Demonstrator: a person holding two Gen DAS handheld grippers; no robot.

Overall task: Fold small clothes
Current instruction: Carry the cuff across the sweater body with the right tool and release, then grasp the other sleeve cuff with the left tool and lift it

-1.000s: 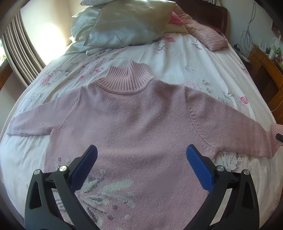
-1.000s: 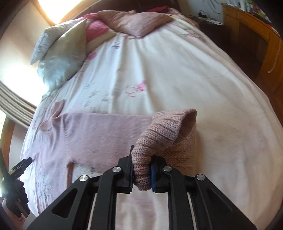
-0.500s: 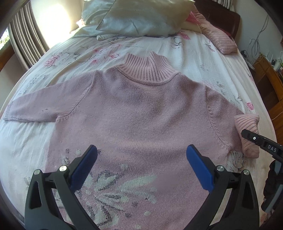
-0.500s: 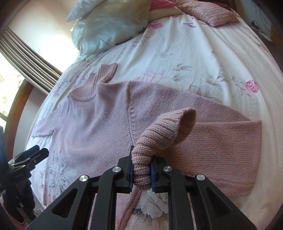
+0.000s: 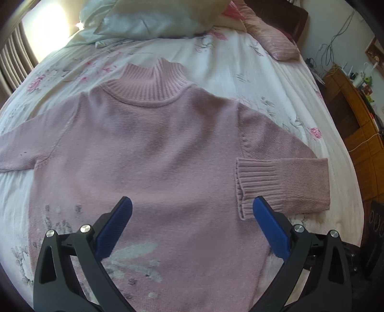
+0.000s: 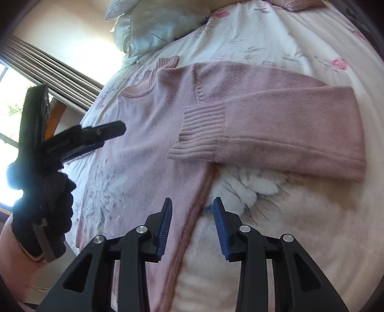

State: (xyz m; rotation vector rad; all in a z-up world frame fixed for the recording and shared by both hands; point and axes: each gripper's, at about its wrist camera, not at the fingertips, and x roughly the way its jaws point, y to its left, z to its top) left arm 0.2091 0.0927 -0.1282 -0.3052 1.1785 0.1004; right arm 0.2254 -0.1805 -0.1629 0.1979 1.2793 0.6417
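A pink knitted turtleneck sweater (image 5: 153,148) lies flat on the bed, collar away from me. Its right sleeve (image 5: 285,177) is folded back on itself, the ribbed cuff (image 6: 199,129) resting at the body's side seam. The other sleeve (image 5: 21,153) stretches out flat to the left. My left gripper (image 5: 192,216) hovers open over the lower front of the sweater, holding nothing. My right gripper (image 6: 192,216) is open and empty above the sweater's right side edge (image 6: 201,189). In the right wrist view the left gripper (image 6: 105,134) shows from the side, held by a gloved hand (image 6: 45,206).
The bed carries a white floral sheet (image 5: 276,91). Pale pillows (image 5: 153,19) and a pink striped pillow (image 5: 276,40) lie at its head. A wooden cabinet (image 5: 360,134) with cables stands to the right. Curtains and a window (image 6: 14,100) are on the left.
My right gripper carried the cuff across, laid it at the sweater's side seam, then opened and drew back. The left gripper stayed open and shifted slightly over the sweater.
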